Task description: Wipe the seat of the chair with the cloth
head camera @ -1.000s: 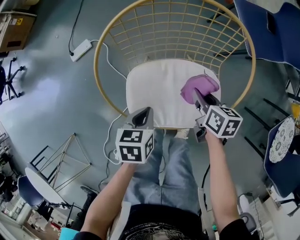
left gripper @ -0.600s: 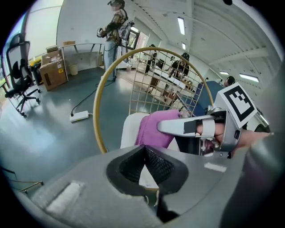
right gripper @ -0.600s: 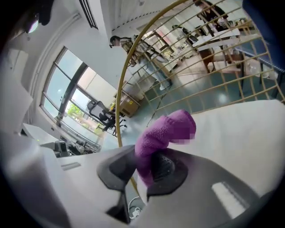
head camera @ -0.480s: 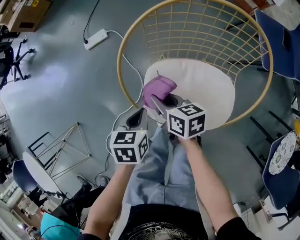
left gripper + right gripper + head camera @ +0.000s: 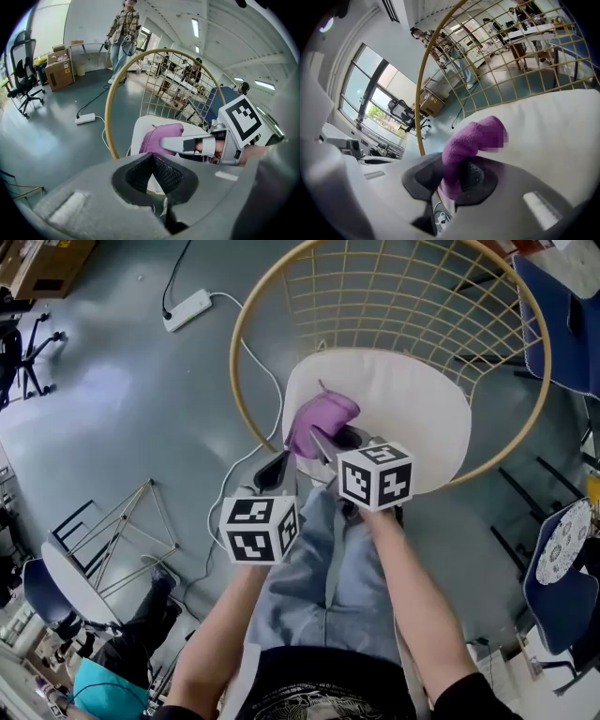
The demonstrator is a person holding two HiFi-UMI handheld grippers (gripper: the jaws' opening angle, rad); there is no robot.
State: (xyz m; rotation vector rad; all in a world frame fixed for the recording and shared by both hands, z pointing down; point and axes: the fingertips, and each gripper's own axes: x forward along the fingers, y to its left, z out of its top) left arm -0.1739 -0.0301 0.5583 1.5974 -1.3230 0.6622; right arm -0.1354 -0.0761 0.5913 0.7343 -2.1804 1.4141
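While the right claw (image 5: 321, 444) keeps its jaws clamped together on a bunched purple cloth (image 5: 324, 416), the cloth rests on the white seat cushion (image 5: 412, 399) of the chair (image 5: 232, 371), at the cushion's edge close to the gold wire rim. Seen from the right gripper view, the fabric bulges up out of the jaws. The left claw (image 5: 275, 471) is closed on nothing, its jaw tips meeting. It hangs just outside the rim, over the grey floor (image 5: 112, 409) beside the person's leg (image 5: 309, 559).
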